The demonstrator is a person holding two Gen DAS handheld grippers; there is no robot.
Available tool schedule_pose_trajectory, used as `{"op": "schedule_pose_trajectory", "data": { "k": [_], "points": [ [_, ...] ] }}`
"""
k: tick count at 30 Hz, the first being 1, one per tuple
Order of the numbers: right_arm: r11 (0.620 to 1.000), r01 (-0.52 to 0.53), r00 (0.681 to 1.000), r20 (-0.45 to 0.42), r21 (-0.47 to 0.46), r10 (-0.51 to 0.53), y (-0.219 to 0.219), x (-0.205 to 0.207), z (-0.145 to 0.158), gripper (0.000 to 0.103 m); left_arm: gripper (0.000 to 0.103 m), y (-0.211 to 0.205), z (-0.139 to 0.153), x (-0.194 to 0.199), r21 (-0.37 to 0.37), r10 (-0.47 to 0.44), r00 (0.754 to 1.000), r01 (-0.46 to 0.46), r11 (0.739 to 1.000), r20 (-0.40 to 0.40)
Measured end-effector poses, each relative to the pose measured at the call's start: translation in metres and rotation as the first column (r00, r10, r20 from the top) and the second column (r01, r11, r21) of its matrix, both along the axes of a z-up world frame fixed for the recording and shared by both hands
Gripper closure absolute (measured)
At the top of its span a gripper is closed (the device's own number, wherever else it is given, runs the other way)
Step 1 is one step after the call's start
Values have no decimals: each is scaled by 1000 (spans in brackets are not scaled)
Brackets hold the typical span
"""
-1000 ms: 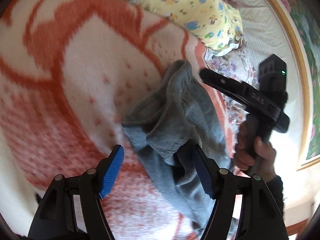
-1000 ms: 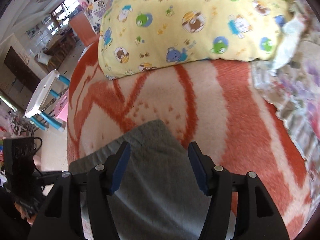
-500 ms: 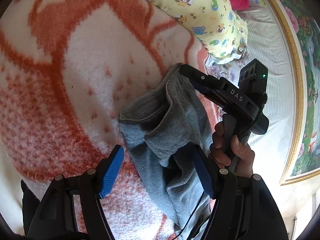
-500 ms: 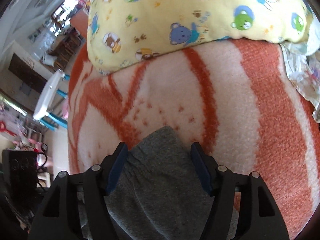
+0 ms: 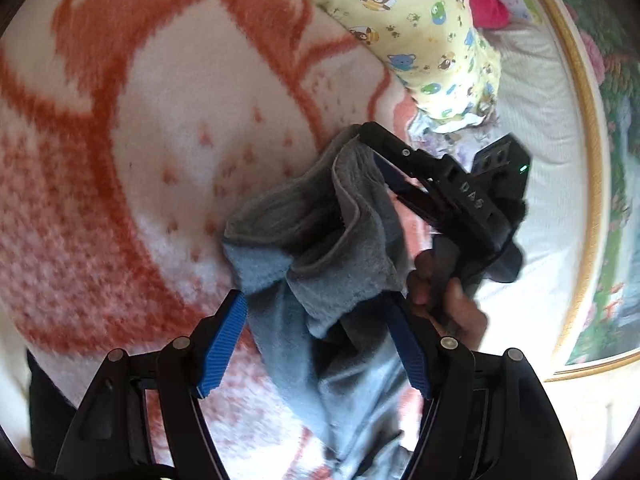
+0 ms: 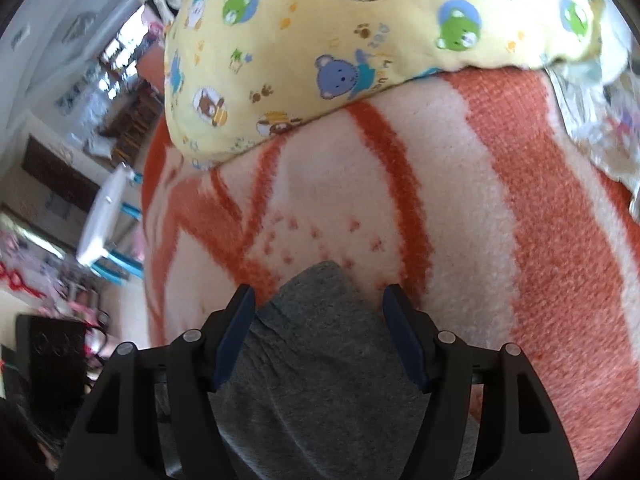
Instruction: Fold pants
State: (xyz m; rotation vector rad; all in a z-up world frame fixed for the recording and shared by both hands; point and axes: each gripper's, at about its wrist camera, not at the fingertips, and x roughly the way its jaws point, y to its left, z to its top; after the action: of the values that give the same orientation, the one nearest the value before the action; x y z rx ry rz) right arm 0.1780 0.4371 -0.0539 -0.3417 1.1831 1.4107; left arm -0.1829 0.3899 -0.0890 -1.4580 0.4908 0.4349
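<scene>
**Item: grey pants, part-gathered, fold incomplete**

Location: The pants (image 5: 320, 240) lie bunched on an orange-and-white blanket (image 5: 160, 120), near a yellow cartoon-print pillow (image 6: 360, 40) at the far end. Beyond the pillow, in the left wrist view, a white sheet (image 5: 552, 92) and a gold-framed picture (image 5: 592, 160).

Left gripper (image 5: 324, 340): jaws spread wide. Cloth passes between the blue pads (image 5: 224, 340) and drapes against the right-hand one; no pinch is made.

Right gripper (image 6: 318, 340): jaws spread wide, straddling a rounded end of the pants (image 6: 320, 360) without squeezing it. In the left wrist view its finger sits at the top edge of the heap, with the person's hand (image 5: 448, 300) on its handle. Whether a fold of cloth is hooked over that finger cannot be told.

Condition: the cloth is crumpled into loose loops, a hem or waistband edge standing up, lighter and darker faces both showing. No flat crease or squared stack is visible.

Progress, as judged: early to middle. Still outstanding: spreading the cloth flat, aligning the legs, and laying each fold.
</scene>
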Motion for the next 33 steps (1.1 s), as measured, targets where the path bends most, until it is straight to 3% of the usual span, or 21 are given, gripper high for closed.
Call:
{"op": "schedule_pose_trajectory", "data": {
  "k": [6,12,14,16,17,18,23,28,30,33],
  "points": [
    [1000,-21,998,54,-10,21,1,-9,0,35,26,5,-4,-12,62,62,997,-59,996,-46],
    [999,-50,990,130,-20,52,8,-22,1,33,19,5,-1,14,155,39,985,-13,988,-167],
    [998,-57,987,149,-26,60,9,-24,2,39,20,6,0,21,178,43,982,-9,984,-187],
    [998,-56,986,158,-30,60,9,-25,3,60,31,7,4,28,208,33,977,12,978,-212],
    [999,-43,984,170,-30,48,8,-24,5,64,54,8,7,30,230,29,975,23,973,-219],
    [999,-36,984,174,-26,40,6,-23,6,71,65,8,8,32,233,20,975,33,972,-223],
    [999,4,988,156,36,-10,-19,-18,28,81,71,4,19,27,254,-2,984,48,966,-179],
    [986,86,981,163,142,-109,-71,-20,67,82,71,-25,62,43,370,-57,989,105,923,-140],
    [972,134,975,152,191,-165,-100,-19,84,82,71,-45,81,56,425,-96,986,146,893,-137],
    [944,208,959,136,255,-248,-144,-19,104,82,71,-82,107,78,524,-148,971,225,821,-186]
  ]
}}
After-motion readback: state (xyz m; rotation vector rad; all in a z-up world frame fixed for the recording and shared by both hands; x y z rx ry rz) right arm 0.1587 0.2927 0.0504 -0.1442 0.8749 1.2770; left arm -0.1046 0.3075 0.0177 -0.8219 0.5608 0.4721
